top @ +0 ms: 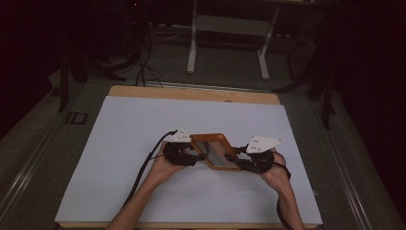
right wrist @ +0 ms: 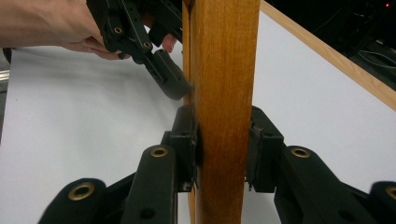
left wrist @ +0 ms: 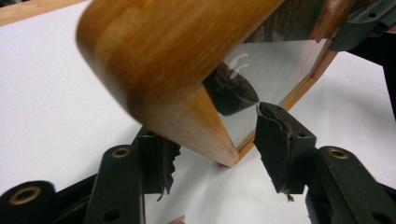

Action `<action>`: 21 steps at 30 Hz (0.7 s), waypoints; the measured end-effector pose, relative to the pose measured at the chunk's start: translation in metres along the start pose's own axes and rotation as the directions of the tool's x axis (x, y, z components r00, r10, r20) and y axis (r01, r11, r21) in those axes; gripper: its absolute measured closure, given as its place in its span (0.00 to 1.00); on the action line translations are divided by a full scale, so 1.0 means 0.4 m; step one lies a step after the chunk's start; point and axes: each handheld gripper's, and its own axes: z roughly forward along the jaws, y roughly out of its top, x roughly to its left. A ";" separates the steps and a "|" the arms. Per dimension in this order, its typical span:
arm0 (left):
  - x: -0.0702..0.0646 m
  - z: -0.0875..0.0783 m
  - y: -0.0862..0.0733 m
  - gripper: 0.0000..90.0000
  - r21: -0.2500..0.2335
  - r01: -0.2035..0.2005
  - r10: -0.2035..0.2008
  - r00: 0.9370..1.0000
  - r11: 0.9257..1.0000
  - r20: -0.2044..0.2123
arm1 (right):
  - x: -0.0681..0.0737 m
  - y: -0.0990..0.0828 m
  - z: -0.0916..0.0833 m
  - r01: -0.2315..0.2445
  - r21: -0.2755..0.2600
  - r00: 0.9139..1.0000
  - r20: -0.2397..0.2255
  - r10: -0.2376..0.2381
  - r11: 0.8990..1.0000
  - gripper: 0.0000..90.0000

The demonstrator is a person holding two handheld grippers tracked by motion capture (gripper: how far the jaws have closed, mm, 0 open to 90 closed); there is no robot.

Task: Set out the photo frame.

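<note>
A wooden picture frame (top: 216, 151) is clamped at its right end by the right gripper (right wrist: 223, 140), long axis between the hands; the left gripper (left wrist: 212, 149) straddles its corner, unclenched.

Open table (top: 143, 143) all around wooden frame (top: 216, 151).

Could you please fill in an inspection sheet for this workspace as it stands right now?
Surface: white sheet over a wooden table.
Job's things: wooden frame with a glass pane, held off the sheet between both grippers.
Clutter: nothing seen.
Grippers: right gripper shut on the frame's edge; left gripper straddles a frame corner, pads not pressing on it.
Cables: black cable trails from the left gripper across the sheet.
Surroundings: dim room, a white desk frame and floor cables beyond the table.
</note>
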 end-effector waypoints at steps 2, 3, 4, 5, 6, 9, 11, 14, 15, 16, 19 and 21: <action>-0.002 0.001 0.000 0.55 0.000 -0.004 0.004 1.000 1.000 -0.004 | -0.001 0.000 0.000 -0.002 0.002 1.000 -0.001 0.002 1.000 0.76; -0.004 0.001 0.000 0.56 0.001 -0.012 0.012 1.000 1.000 -0.008 | -0.002 -0.001 -0.002 -0.003 0.007 1.000 0.000 0.003 1.000 0.76; -0.004 0.001 0.000 0.56 0.001 -0.012 0.012 1.000 1.000 -0.008 | -0.002 -0.001 -0.002 -0.003 0.007 1.000 0.000 0.003 1.000 0.76; -0.007 0.002 0.000 0.56 0.005 -0.022 0.022 1.000 1.000 -0.014 | -0.003 -0.002 -0.003 -0.004 0.009 1.000 -0.003 0.004 1.000 0.76; -0.007 0.002 0.000 0.57 0.005 -0.022 0.022 1.000 1.000 -0.014 | -0.003 -0.002 -0.003 -0.004 0.009 1.000 -0.003 0.004 1.000 0.76; -0.013 0.001 0.001 0.59 0.012 -0.047 0.047 0.999 0.999 -0.022 | -0.006 -0.005 -0.006 -0.001 0.016 1.000 -0.007 0.001 1.000 0.76; -0.012 0.002 0.001 0.59 0.014 -0.055 0.055 0.998 0.998 -0.020 | -0.007 -0.006 -0.008 0.001 0.018 1.000 -0.011 -0.001 1.000 0.76; -0.010 0.003 0.002 0.56 0.013 -0.048 0.048 0.999 0.999 -0.013 | -0.007 -0.007 -0.008 0.005 0.019 1.000 -0.011 -0.005 1.000 0.76; -0.008 0.006 0.003 0.56 0.012 -0.041 0.041 0.999 0.999 -0.021 | -0.007 -0.007 -0.008 0.006 0.018 1.000 -0.011 -0.006 1.000 0.76; -0.006 0.007 0.004 0.50 0.016 -0.040 0.040 0.999 0.999 -0.022 | -0.006 -0.006 -0.007 0.006 0.017 1.000 -0.013 -0.005 1.000 0.76; -0.002 0.012 0.004 0.45 0.006 -0.038 0.038 0.999 0.999 -0.014 | -0.006 -0.006 -0.007 0.014 0.016 1.000 -0.014 -0.014 1.000 0.76; -0.004 0.013 0.005 0.47 0.003 -0.043 0.043 0.999 0.999 -0.010 | -0.006 -0.006 -0.007 0.012 0.017 1.000 -0.014 -0.011 1.000 0.76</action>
